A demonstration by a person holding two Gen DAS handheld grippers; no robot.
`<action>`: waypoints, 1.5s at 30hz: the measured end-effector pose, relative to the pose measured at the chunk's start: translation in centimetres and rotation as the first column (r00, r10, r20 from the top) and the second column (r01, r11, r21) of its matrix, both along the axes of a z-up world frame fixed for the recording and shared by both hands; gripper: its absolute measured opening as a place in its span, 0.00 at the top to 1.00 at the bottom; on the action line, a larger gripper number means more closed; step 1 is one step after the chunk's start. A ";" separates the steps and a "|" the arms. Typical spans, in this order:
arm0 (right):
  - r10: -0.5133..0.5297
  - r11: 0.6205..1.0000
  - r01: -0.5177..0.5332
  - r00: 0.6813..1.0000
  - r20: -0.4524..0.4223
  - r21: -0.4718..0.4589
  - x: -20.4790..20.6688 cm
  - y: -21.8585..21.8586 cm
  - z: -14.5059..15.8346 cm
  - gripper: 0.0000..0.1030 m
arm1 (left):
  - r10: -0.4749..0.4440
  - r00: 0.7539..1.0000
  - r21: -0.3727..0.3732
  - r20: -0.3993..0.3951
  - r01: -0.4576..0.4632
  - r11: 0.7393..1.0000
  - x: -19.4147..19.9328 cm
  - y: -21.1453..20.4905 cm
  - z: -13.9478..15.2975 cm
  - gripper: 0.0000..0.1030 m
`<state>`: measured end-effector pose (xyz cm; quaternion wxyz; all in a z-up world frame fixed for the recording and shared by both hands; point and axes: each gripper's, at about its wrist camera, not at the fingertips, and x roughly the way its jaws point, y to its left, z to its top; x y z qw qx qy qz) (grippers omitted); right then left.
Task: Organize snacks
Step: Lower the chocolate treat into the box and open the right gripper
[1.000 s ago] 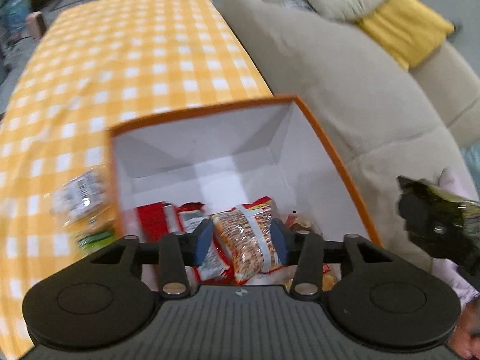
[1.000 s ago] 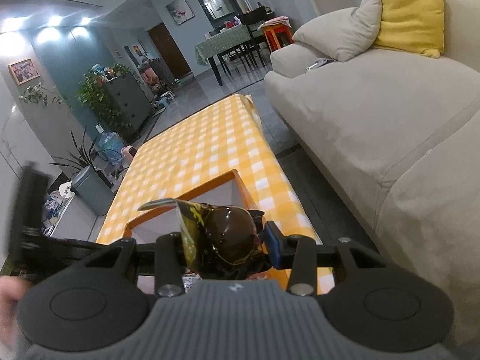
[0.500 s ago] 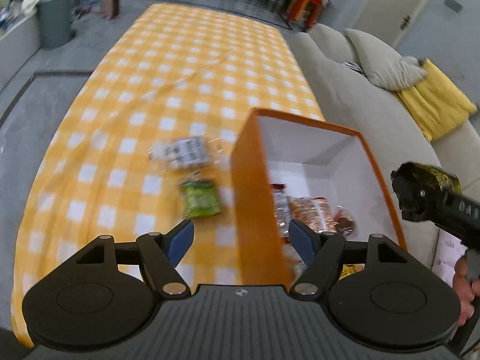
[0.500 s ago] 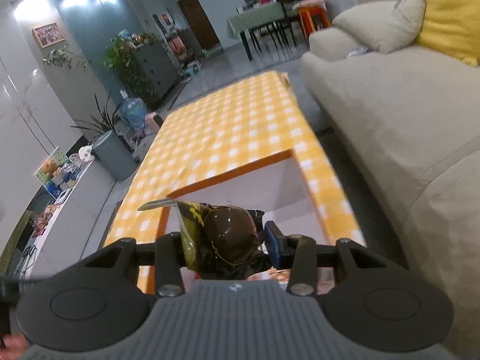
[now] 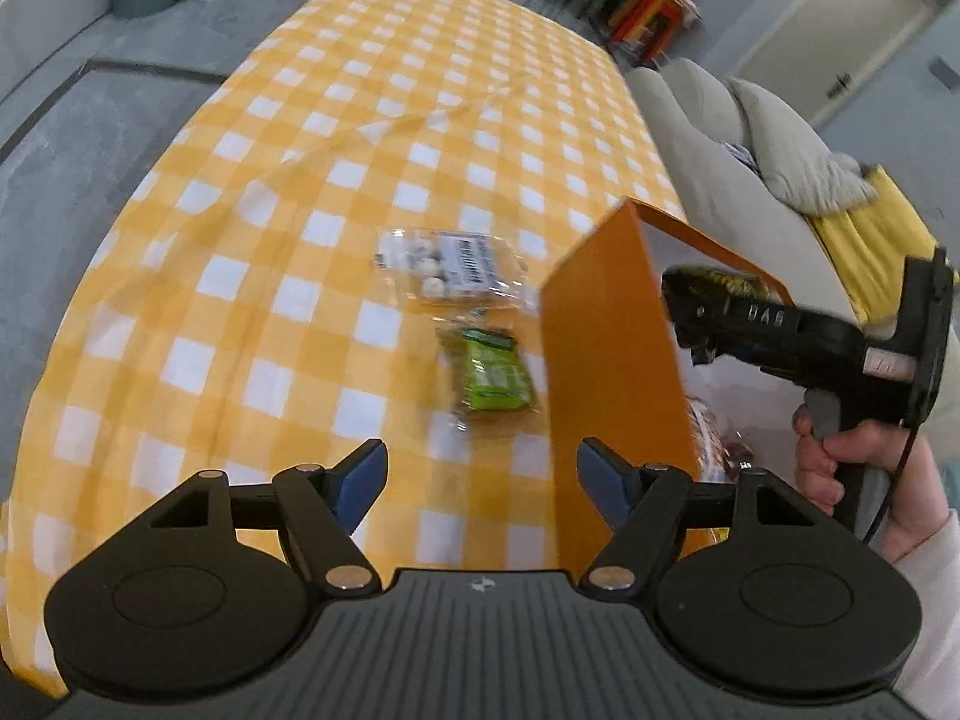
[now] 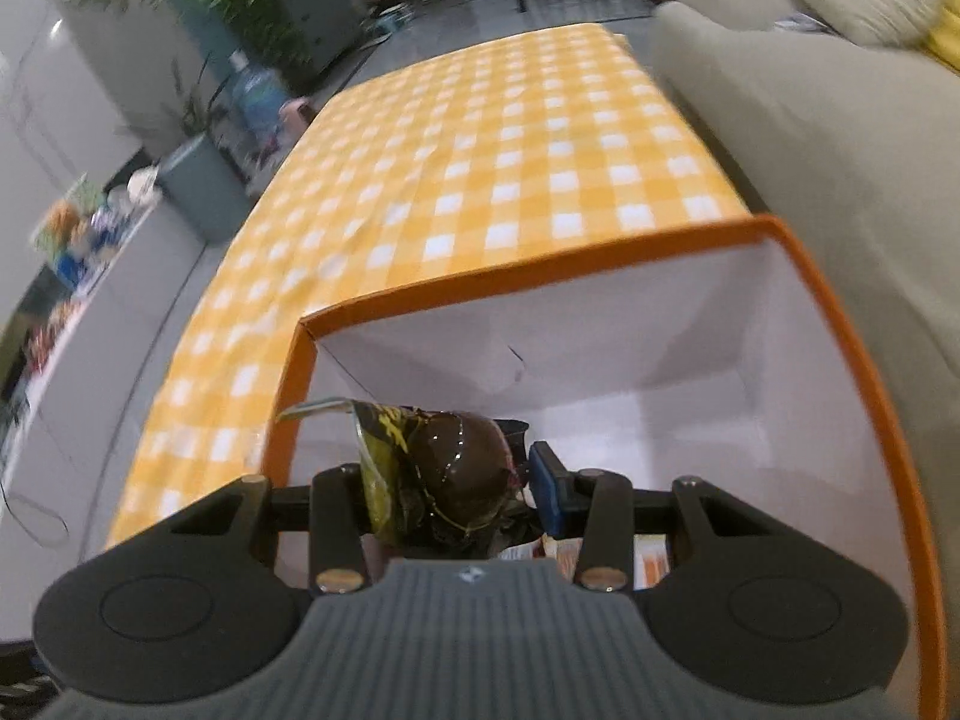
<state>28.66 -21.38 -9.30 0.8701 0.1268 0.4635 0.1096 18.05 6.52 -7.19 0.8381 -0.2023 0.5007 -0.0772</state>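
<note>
Left gripper (image 5: 480,480) jaws apart, empty, low centre frame. Right gripper (image 6: 447,480) clamped on dark snack packet (image 6: 438,468) over orange box (image 6: 840,324). Green packet (image 5: 495,375) and clear packet (image 5: 444,264) on checked tablecloth (image 5: 240,240), mid-frame.

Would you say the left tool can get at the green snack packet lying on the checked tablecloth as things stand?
Probably yes. The left tool is open and empty, and the green snack packet lies just ahead of it on the yellow checked tablecloth, uncovered. The tall orange cardboard box stands close on its right, leaving little room that side.
</note>
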 end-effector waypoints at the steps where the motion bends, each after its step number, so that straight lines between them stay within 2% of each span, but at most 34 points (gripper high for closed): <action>1: 0.034 0.999 -0.034 0.999 -0.005 -0.019 0.7 0.4 -0.5 0.61 | 0.016 1.000 -0.013 -0.012 -0.016 1.000 0.2 0.5 -0.3 0.18; 4: 0.084 0.993 -0.086 0.996 -0.032 -0.078 2.3 1.2 -1.8 0.61 | 0.053 0.998 -0.044 -0.034 -0.055 0.998 0.6 1.7 -1.0 0.18; 7: 0.055 0.991 -0.064 0.995 -0.081 -0.115 3.4 1.2 -3.0 0.61 | 0.061 0.997 -0.050 -0.042 -0.063 0.997 0.8 2.1 -1.4 0.19; 9: 0.024 0.990 -0.035 0.997 -0.076 -0.136 3.8 1.4 -3.5 0.56 | 0.058 0.997 -0.040 -0.053 -0.060 0.997 1.0 2.0 -1.8 0.19; 10: 0.014 0.991 -0.023 0.998 -0.067 -0.134 3.7 1.4 -3.6 0.52 | 0.056 0.997 -0.035 -0.060 -0.058 0.998 1.1 1.9 -1.9 0.19; 11: 0.016 0.993 -0.024 0.998 -0.067 -0.118 3.8 1.4 -3.6 0.40 | 0.055 0.996 -0.032 -0.067 -0.057 0.998 1.1 1.8 -2.1 0.19; 12: 0.024 0.995 -0.032 0.997 -0.077 -0.092 3.7 1.4 -3.7 0.36 | 0.052 0.996 -0.031 -0.074 -0.055 0.998 1.1 1.8 -2.2 0.19; 14: 0.021 0.999 -0.024 0.997 -0.068 -0.039 3.2 1.1 -3.2 0.36 | 0.041 0.996 -0.032 -0.084 -0.043 0.999 1.1 1.5 -2.3 0.19; 16: 0.022 1.000 -0.021 0.998 -0.057 0.004 2.6 0.8 -2.5 0.38 | 0.031 0.996 -0.030 -0.083 -0.033 0.999 0.9 1.3 -2.3 0.19; 20: 0.027 0.993 -0.020 0.998 -0.054 0.113 1.9 -0.6 -1.4 0.67 | 0.024 0.996 -0.033 -0.083 -0.027 0.999 0.8 1.2 -2.2 0.19; 23: -0.039 0.997 0.040 0.999 -0.019 0.064 1.6 -1.4 -0.8 0.77 | 0.021 0.996 -0.030 -0.086 -0.024 0.999 0.7 1.0 -2.1 0.19; 26: -0.101 0.994 0.102 0.994 -0.030 0.026 1.7 -2.2 -1.2 0.77 | 0.018 0.997 -0.026 -0.082 -0.021 0.999 0.7 0.9 -1.8 0.19; 30: -0.076 0.989 0.069 0.996 -0.050 -0.128 2.0 -1.0 -2.6 0.77 | 0.013 0.997 -0.028 -0.078 -0.015 1.000 0.6 0.8 -1.6 0.19; 35: -0.061 0.990 0.050 0.995 -0.080 -0.131 0.9 0.2 -2.8 0.78 | 0.006 0.996 -0.022 -0.086 -0.008 1.000 0.6 0.7 -1.6 0.19; 37: -0.053 0.993 0.044 0.995 -0.089 -0.106 0.5 0.8 -2.7 0.80 | 0.011 0.996 -0.020 -0.086 -0.012 1.000 0.6 0.9 -1.5 0.19; 41: -0.072 0.984 0.068 0.997 -0.022 -0.163 -0.4 1.2 -1.4 0.79 | 0.029 0.997 0.010 -0.070 -0.028 1.000 0.4 1.4 -1.1 0.19; 45: -0.038 0.991 0.045 0.997 0.060 -0.126 -2.4 1.1 1.6 0.77 | 0.053 0.997 0.052 -0.058 -0.050 0.997 0.1 1.8 -0.5 0.19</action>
